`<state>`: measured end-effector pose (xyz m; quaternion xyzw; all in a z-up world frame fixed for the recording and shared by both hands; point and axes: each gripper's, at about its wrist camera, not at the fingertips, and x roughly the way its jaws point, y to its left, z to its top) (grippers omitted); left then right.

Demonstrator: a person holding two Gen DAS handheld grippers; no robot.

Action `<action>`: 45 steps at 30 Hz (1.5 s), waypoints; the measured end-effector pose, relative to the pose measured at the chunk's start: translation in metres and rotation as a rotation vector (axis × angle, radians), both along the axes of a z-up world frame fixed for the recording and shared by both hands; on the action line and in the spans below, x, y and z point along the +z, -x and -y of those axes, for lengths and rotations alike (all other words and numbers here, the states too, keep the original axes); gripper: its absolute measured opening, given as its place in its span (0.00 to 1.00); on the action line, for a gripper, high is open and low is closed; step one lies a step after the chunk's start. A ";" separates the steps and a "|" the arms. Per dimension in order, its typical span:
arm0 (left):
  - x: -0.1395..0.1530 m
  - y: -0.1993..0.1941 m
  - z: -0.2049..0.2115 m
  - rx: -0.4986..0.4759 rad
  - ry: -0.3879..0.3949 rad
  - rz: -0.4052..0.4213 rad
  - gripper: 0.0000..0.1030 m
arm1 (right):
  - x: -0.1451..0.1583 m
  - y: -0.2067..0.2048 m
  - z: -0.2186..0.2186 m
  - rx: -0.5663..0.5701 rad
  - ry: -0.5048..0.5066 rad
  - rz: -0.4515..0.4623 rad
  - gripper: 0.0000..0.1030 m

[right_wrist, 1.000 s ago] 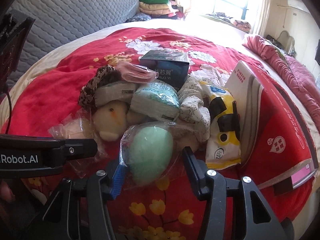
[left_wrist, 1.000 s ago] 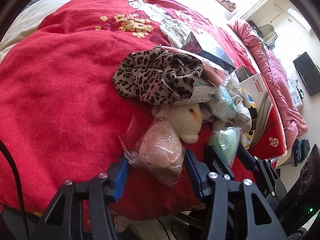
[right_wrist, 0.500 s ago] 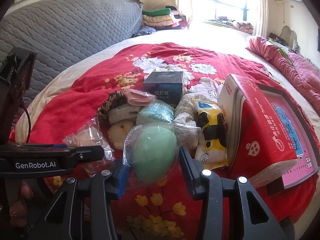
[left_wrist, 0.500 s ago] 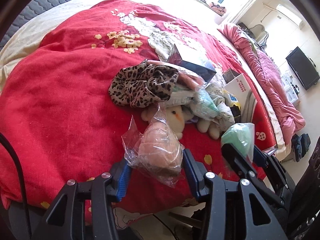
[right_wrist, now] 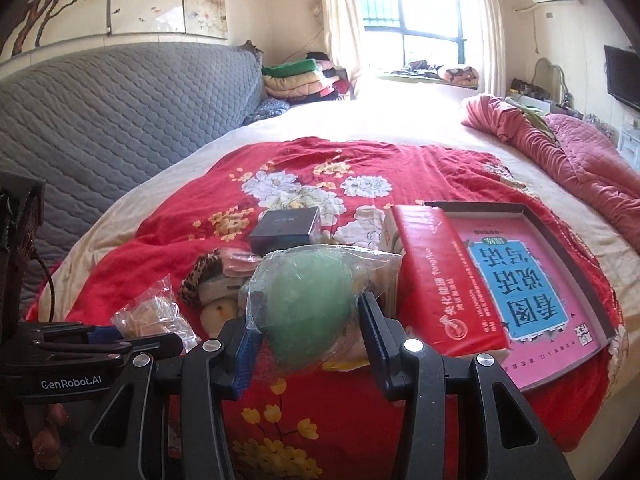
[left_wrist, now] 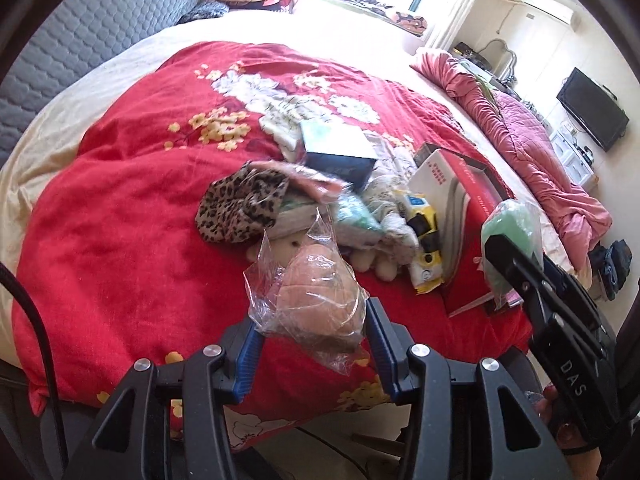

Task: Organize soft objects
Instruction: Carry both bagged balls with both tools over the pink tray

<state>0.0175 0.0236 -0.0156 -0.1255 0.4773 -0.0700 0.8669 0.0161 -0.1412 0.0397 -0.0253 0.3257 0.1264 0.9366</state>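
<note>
Left gripper (left_wrist: 310,326) pinches 1 rounded tan soft lump in crinkled clear plastic (left_wrist: 316,300), right gripper (right_wrist: 308,330) clamps 1 smooth green egg-shaped foam piece, bagged (right_wrist: 310,312), both raised above the red floral quilt (left_wrist: 120,240) near the leopard-print cloth (left_wrist: 240,212).

A heap of soft things (left_wrist: 320,216) is crowding the middle of the red quilt (left_wrist: 120,240), with a dark box (left_wrist: 340,152) behind it and a red carton (right_wrist: 440,280) walling off its right. The quilt's left half is lying open, and the cream bedspread (right_wrist: 400,120) beyond is offering free passage.
</note>
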 end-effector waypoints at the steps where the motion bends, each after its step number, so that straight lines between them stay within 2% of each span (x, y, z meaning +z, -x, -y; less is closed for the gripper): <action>1: 0.003 -0.001 0.005 -0.006 -0.010 0.006 0.48 | 0.004 0.001 0.004 -0.008 -0.004 0.012 0.47; 9: 0.033 -0.009 0.042 -0.064 -0.051 0.053 0.48 | 0.029 0.001 0.045 -0.105 -0.049 0.092 0.47; 23: 0.061 -0.032 0.130 -0.203 -0.067 0.089 0.48 | 0.035 -0.005 0.129 -0.309 -0.121 0.108 0.46; 36: 0.059 -0.070 0.216 -0.344 -0.069 0.070 0.48 | 0.025 -0.016 0.201 -0.503 -0.163 0.080 0.46; 40: 0.051 -0.089 0.239 -0.376 -0.068 0.030 0.48 | 0.019 -0.026 0.221 -0.518 -0.116 0.052 0.46; 45: 0.039 -0.112 0.272 -0.426 -0.079 -0.019 0.48 | 0.002 -0.039 0.250 -0.524 -0.140 -0.007 0.46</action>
